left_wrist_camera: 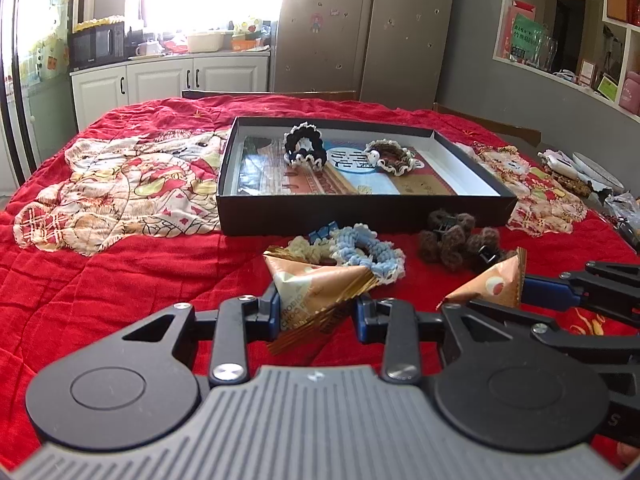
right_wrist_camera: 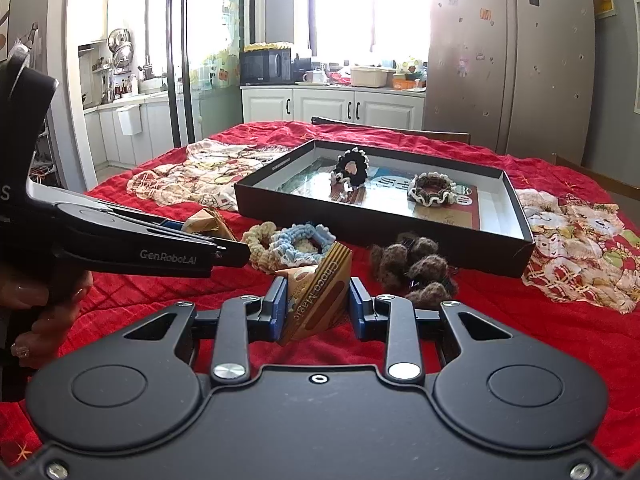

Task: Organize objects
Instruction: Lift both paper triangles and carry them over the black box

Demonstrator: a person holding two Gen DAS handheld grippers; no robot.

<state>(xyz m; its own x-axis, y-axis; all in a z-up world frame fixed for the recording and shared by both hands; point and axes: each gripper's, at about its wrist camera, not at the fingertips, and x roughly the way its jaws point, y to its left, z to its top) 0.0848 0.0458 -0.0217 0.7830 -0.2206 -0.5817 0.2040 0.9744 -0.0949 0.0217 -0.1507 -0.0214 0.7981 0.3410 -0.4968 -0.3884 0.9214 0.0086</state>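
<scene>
Each gripper holds a triangular gold-and-peach snack packet above the red quilt. My left gripper [left_wrist_camera: 316, 314] is shut on one packet [left_wrist_camera: 312, 288]; my right gripper [right_wrist_camera: 319, 306] is shut on the other packet [right_wrist_camera: 320, 300]. In the left wrist view the right gripper's fingers [left_wrist_camera: 560, 288] come in from the right with their packet [left_wrist_camera: 490, 286]. In the right wrist view the left gripper [right_wrist_camera: 224, 250] enters from the left with its packet [right_wrist_camera: 206, 220]. A black shallow box [left_wrist_camera: 360, 212] ahead holds a black-white scrunchie [left_wrist_camera: 303, 146] and a brown-white scrunchie [left_wrist_camera: 390, 157].
Between the grippers and the box [right_wrist_camera: 384, 232] lie a blue scrunchie [left_wrist_camera: 368, 250], a beige scrunchie [left_wrist_camera: 306, 248] and a brown fuzzy hair clip [left_wrist_camera: 456, 240]. A plate and clutter [left_wrist_camera: 592, 172] sit at the right table edge. A hand [right_wrist_camera: 36, 312] grips the left tool's handle.
</scene>
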